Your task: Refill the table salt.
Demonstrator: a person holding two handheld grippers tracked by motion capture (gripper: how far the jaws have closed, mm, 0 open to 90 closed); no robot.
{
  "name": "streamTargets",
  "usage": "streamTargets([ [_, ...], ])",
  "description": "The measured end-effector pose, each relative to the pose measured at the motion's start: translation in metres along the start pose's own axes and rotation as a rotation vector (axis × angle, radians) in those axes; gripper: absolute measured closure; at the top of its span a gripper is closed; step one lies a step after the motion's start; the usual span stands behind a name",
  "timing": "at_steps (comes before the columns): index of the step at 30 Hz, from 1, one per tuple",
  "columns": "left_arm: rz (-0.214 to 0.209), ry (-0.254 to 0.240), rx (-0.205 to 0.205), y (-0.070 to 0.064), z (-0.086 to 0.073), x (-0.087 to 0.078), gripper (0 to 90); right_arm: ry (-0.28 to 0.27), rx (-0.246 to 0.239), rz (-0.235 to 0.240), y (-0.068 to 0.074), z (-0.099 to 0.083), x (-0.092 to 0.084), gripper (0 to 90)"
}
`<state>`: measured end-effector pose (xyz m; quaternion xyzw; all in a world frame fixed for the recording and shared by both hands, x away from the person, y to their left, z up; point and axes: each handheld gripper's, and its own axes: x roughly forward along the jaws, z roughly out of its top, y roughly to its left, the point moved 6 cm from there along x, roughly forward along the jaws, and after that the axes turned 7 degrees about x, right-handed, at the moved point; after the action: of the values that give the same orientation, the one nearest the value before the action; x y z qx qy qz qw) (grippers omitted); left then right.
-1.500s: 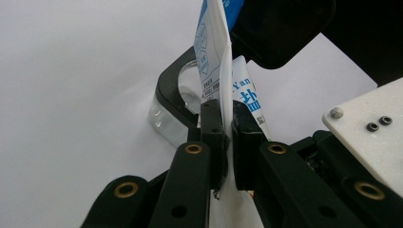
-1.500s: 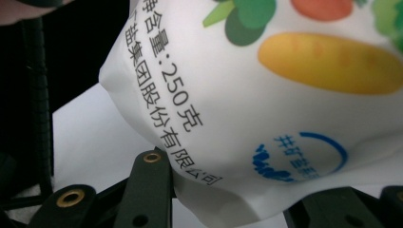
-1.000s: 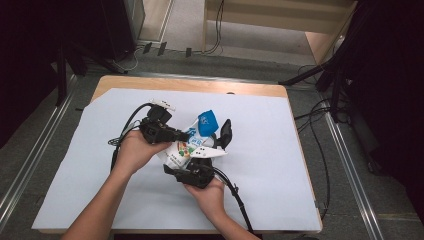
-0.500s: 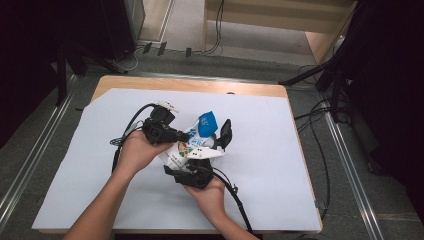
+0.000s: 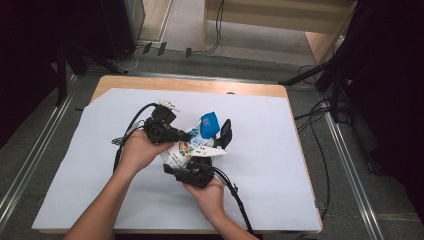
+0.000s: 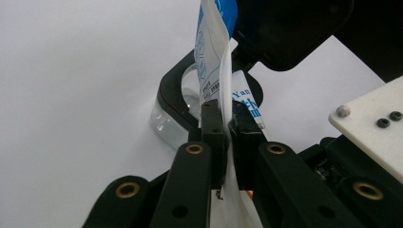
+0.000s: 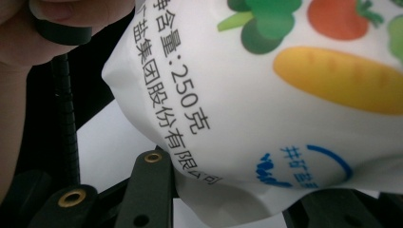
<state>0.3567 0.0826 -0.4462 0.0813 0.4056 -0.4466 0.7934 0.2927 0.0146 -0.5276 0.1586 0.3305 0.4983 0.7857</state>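
- Left gripper (image 5: 186, 136): jaws closed tight on a thin edge of the pouch (image 5: 192, 146); in the left gripper view the film (image 6: 227, 118) was pinched flat between the two black pads, with the blue-printed top rising beyond the fingertips.
- Right gripper (image 5: 216, 149): jaws partly open, set around the bulging body of the pouch (image 7: 266, 109); pad pressure on the film could not be told from the frames.
- Pouch: white, printed with vegetables and blue lettering; held between both grippers, just ahead of the left one and directly above the right one's jaws; raised off the white sheet (image 5: 270, 165).
- Left hand (image 5: 137, 150): wrapped around the left gripper body.
- Right hand (image 5: 210, 195): wrapped around the right gripper body, cable (image 5: 237, 200) trailing back behind it.
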Motion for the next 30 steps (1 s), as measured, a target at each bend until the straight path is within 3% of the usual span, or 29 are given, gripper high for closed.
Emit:
streamTargets([
  [6,0.016,0.017,-0.003,0.0013,0.0014,-0.0006,89.8,0.006,-0.078,-0.065,0.0028,0.0021,-0.0026,59.7],
  [10,0.024,0.022,-0.003,0.0011,0.0014,-0.0004,89.8,0.015,-0.093,-0.099,0.0028,0.0015,-0.004,58.4],
  [17,0.009,0.003,-0.003,-0.001,0.002,0.0004,87.7,0.004,-0.03,-0.063,0.0022,0.0008,-0.0023,64.9],
  [30,0.003,-0.031,0.003,-0.0026,0.0025,-0.0015,83.0,-0.024,-0.01,0.0,0.0072,0.0037,-0.0037,66.7],
])
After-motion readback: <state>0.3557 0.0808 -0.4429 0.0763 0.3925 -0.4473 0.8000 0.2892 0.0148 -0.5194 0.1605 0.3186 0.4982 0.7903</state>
